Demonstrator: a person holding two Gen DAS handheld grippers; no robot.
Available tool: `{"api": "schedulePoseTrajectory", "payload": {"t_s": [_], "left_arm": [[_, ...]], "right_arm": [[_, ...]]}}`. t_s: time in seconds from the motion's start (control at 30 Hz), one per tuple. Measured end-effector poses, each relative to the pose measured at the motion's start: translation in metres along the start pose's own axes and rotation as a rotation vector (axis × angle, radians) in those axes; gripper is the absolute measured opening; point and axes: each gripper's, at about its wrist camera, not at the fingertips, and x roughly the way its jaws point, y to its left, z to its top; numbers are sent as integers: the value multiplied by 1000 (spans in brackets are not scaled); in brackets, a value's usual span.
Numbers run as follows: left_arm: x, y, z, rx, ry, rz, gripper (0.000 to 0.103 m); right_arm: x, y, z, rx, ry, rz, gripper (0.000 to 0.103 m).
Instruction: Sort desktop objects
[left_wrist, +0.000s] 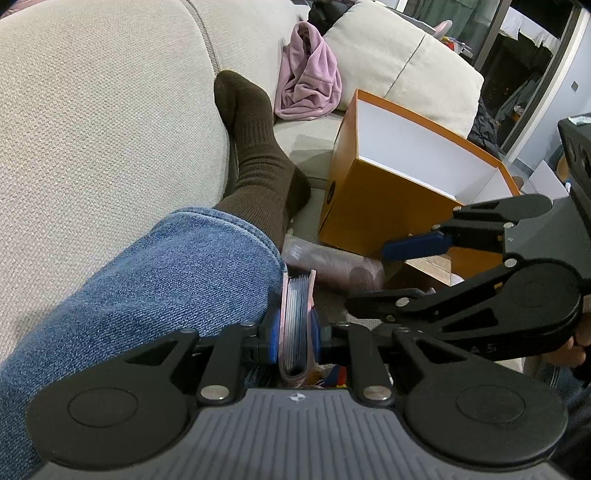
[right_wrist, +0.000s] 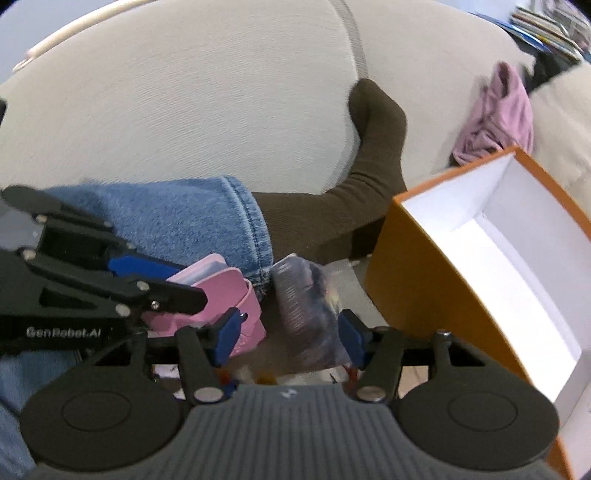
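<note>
We see the pink card holder (left_wrist: 297, 325) clamped edge-up between the narrow jaws of the left gripper (left_wrist: 295, 332), beside a denim-clad leg (left_wrist: 166, 277). The clear bag (right_wrist: 310, 314) sits between the right gripper's (right_wrist: 288, 336) wide jaws; whether its pads press it we cannot tell. The orange box (right_wrist: 424, 266) stands open just right.
</note>
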Motion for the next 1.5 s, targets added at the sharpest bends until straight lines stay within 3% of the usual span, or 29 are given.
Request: {"api": "schedulePoseTrajectory", "payload": {"t_s": [0.33, 0.43, 0.67, 0.8, 0.9, 1.03, 1.13, 1.2, 1.27, 1.33, 1.4, 1.5], "left_arm": [[1, -1, 0, 2, -4, 1, 19], [0, -1, -1, 2, -5, 2, 19], [4, -3, 1, 5, -5, 3, 19], [4, -3, 1, 5, -6, 3, 20], [5, -3, 1, 5, -6, 2, 19], [4, -3, 0, 4, -6, 3, 19], [3, -3, 0, 4, -7, 3, 20], [4, -4, 1, 5, -8, 4, 20], [6, -5, 1, 7, -8, 5, 20], [7, -6, 2, 8, -9, 7, 20], [8, -6, 3, 8, -9, 8, 20], [9, -7, 3, 8, -10, 8, 20]], "right_arm": [[-2, -12, -6, -43, 20, 16, 65], [0, -12, -5, -33, 8, -17, 65], [26, -37, -1, 212, 60, -80, 66], [44, -38, 4, 262, 87, -147, 66], [58, -42, 6, 302, 111, -135, 66], [67, -41, 6, 298, 79, -170, 69], [66, -44, 5, 321, 54, -179, 65], [63, -48, 3, 331, 47, -194, 49], [59, -55, 1, 359, 46, -171, 46], [57, -58, 0, 390, 59, -162, 47], [56, -59, 0, 423, 76, -156, 63], [59, -59, 4, 486, 128, -223, 68]]}}
